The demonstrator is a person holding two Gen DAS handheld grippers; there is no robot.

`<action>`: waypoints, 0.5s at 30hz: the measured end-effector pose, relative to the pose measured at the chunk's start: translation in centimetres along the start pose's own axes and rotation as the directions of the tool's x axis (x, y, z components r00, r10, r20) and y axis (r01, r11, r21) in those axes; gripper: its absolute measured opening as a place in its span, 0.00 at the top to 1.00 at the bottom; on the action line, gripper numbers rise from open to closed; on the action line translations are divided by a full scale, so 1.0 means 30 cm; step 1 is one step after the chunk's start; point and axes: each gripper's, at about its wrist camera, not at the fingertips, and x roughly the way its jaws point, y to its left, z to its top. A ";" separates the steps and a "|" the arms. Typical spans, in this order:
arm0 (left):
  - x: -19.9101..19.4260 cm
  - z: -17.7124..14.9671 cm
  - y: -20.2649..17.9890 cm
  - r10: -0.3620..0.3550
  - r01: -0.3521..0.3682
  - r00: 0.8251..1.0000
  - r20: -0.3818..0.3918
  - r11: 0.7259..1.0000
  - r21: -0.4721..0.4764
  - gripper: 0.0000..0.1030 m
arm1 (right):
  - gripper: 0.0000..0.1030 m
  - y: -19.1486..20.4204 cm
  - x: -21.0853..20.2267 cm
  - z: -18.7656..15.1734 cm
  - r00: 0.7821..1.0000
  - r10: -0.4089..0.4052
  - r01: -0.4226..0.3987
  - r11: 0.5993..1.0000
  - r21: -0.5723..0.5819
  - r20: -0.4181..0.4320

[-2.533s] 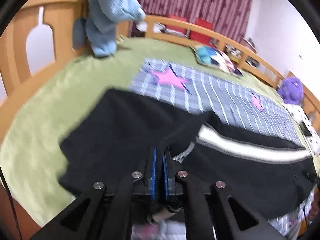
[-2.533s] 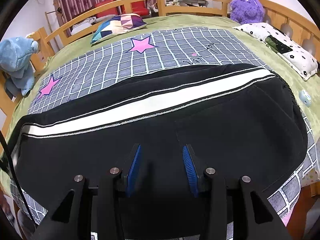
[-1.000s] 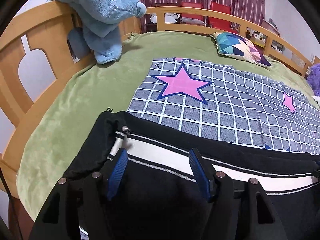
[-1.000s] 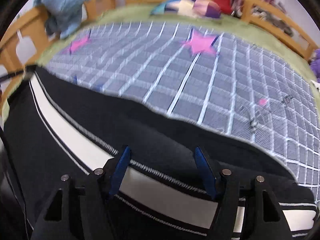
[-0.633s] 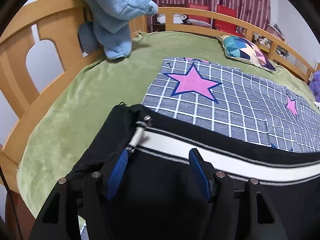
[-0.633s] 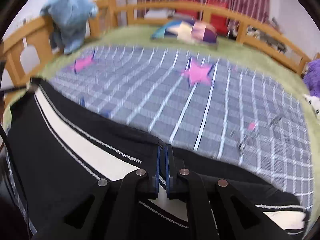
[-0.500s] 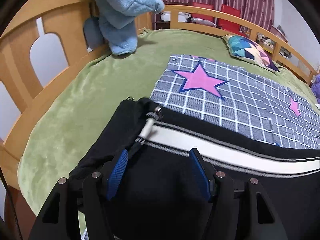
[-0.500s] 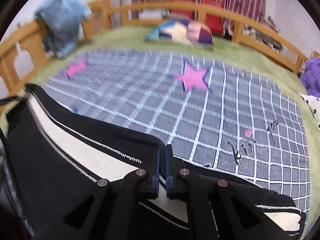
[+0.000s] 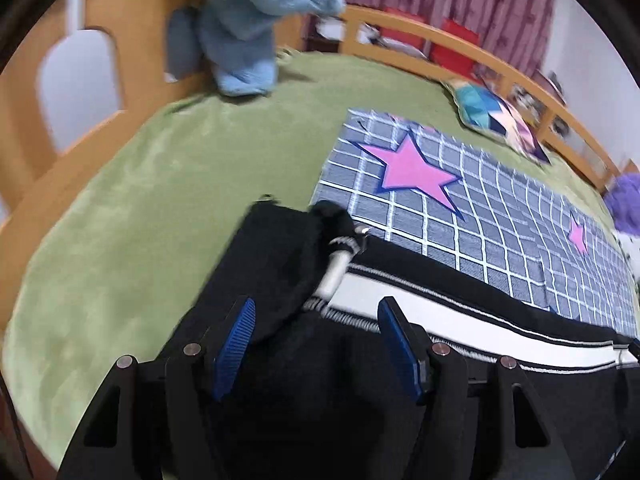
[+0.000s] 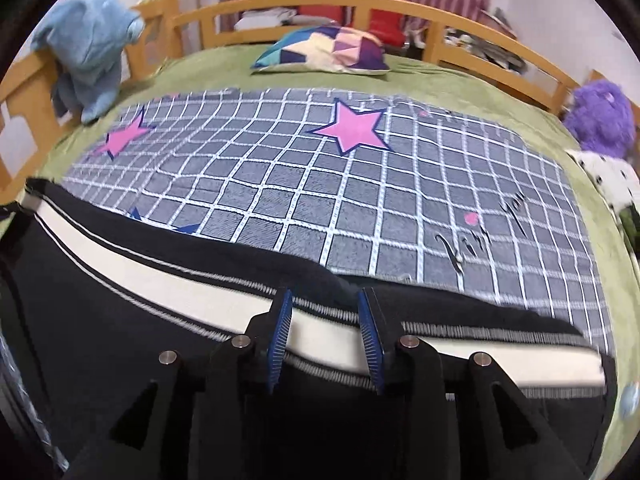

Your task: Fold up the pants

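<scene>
Black pants (image 9: 280,264) with a white side stripe (image 9: 440,312) lie flat along the near edge of the bed. Their left end is bunched, with a white cord end (image 9: 336,272) showing. My left gripper (image 9: 316,338) hovers open over that bunched end, its blue pads wide apart and off the cloth. In the right wrist view the pants (image 10: 120,280) run across the frame. My right gripper (image 10: 325,332) sits at their far edge with its jaws opening. A small raised pucker of black cloth (image 10: 320,280) stands just ahead of its pads, which do not press on it.
A grey checked blanket with pink stars (image 10: 320,184) covers the green bedspread (image 9: 160,184). A blue plush toy (image 9: 248,20) hangs on the wooden rail (image 9: 100,80) at the left. A patterned pillow (image 10: 324,50) lies at the back, and a purple plush (image 10: 600,116) sits at the right.
The right gripper closed on the pants' far edge, lifted a little, and now its jaws have parted again. The left gripper stayed open and slid toward the pants' bunched left end.
</scene>
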 end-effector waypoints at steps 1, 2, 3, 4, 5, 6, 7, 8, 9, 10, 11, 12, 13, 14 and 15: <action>0.034 0.014 -0.001 0.021 -0.021 1.000 -0.012 1.000 0.001 0.40 | 0.67 -0.006 -0.011 -0.015 1.000 -0.010 0.010 1.000 0.017 0.001; 0.065 0.030 0.006 0.033 -0.033 0.999 -0.018 0.999 0.000 0.51 | 0.67 -0.007 -0.022 -0.029 1.000 -0.024 0.024 0.999 0.036 -0.002; 0.082 0.049 0.019 0.020 -0.020 1.000 -0.010 1.000 -0.004 0.77 | 0.67 -0.011 -0.036 -0.045 0.999 -0.037 0.037 0.998 0.059 -0.004; 0.100 0.080 0.040 0.004 -0.004 1.000 -0.003 1.000 -0.017 0.86 | 0.67 -0.018 -0.045 -0.054 0.999 -0.044 0.044 0.996 0.077 -0.004; 0.107 0.100 0.054 0.020 -0.020 1.000 0.005 1.000 -0.024 0.86 | 0.67 -0.026 -0.055 -0.069 0.998 -0.057 0.057 0.993 0.104 -0.008; 0.112 0.131 0.078 0.059 -0.059 0.998 0.024 0.998 -0.032 0.86 | 0.67 -0.033 -0.062 -0.083 0.997 -0.071 0.071 0.990 0.121 -0.012; 0.114 0.152 0.097 0.060 -0.059 0.998 0.033 0.998 -0.036 0.86 | 0.67 -0.040 -0.068 -0.095 0.997 -0.082 0.083 0.987 0.137 -0.014; 0.119 0.169 0.114 0.026 -0.025 0.999 0.026 0.999 -0.040 0.85 | 0.67 -0.045 -0.073 -0.105 0.996 -0.089 0.090 0.984 0.151 -0.014; 0.125 0.184 0.128 0.009 -0.009 1.000 0.011 0.999 -0.051 0.81 | 0.67 -0.052 -0.084 -0.119 0.995 -0.099 0.100 0.980 0.174 -0.013; 0.125 0.192 0.134 0.021 -0.020 1.000 0.008 0.998 -0.052 0.76 | 0.67 -0.058 -0.093 -0.133 0.995 -0.102 0.103 0.976 0.194 -0.013; 0.118 0.195 0.136 0.051 -0.051 0.999 0.018 0.998 -0.045 0.68 | 0.67 -0.063 -0.101 -0.149 0.995 -0.098 0.100 0.970 0.220 -0.017; 0.095 0.196 0.138 0.140 -0.138 0.988 0.064 0.990 -0.040 0.57 | 0.67 -0.066 -0.106 -0.163 0.996 -0.092 0.093 0.966 0.241 -0.018; 0.073 0.196 0.142 0.208 -0.206 0.973 0.097 0.978 -0.037 0.48 | 0.67 -0.066 -0.111 -0.175 0.996 -0.088 0.091 0.963 0.253 -0.021; 0.052 0.194 0.146 0.229 -0.227 0.965 0.124 0.973 -0.034 0.44 | 0.67 -0.063 -0.116 -0.192 0.996 -0.088 0.092 0.960 0.265 -0.027; 0.029 0.188 0.157 0.211 -0.207 0.967 0.140 0.978 -0.038 0.44 | 0.67 -0.058 -0.121 -0.206 0.995 -0.090 0.096 0.958 0.271 -0.033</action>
